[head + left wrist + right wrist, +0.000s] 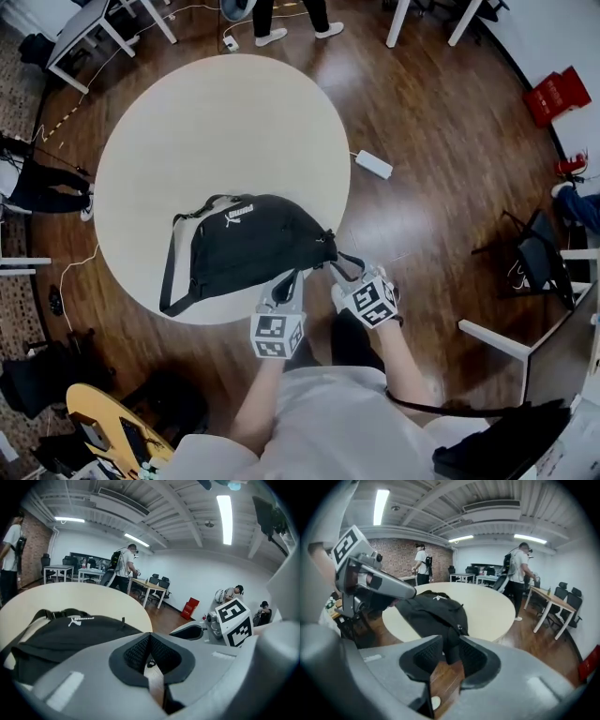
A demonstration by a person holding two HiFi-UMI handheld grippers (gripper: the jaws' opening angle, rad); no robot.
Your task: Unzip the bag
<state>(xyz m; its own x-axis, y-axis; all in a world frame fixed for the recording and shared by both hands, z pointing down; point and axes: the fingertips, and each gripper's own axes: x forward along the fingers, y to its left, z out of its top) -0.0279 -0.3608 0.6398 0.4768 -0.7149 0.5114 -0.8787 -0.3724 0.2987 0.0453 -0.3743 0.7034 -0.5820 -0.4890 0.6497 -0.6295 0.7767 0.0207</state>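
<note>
Just off the table's edge, both grippers face the bag

The left gripper [150, 638] has its jaws closed tip to tip, with nothing caught between them. The bag [75, 631], black with a small white logo, lies ahead of this gripper and to its left, on the round pale table [93, 597]. The marker cube [234, 620] of the other gripper stands close on its right.

The right gripper [451, 645] holds its jaws apart. A black strap [451, 652] from the bag's end shows in the gap between the pads, but whether either pad touches it cannot be told. The bag's body lies straight ahead of these jaws and slightly to the left, with its end at the table's near rim. The left gripper is just beside them, on the left.

In the head view, the bag [246, 239] lies lengthwise along the near edge of the table [216, 122], just ahead of both grippers. The strap [350, 265] loops off its right end over the wooden floor [441, 141], right at the tips of the right gripper [351, 283]. The tips of the left gripper [285, 281] are at the bag's near side, and contact cannot be made out. Well beyond the table, ahead of both grippers, people [518, 569] stand among desks.
</note>
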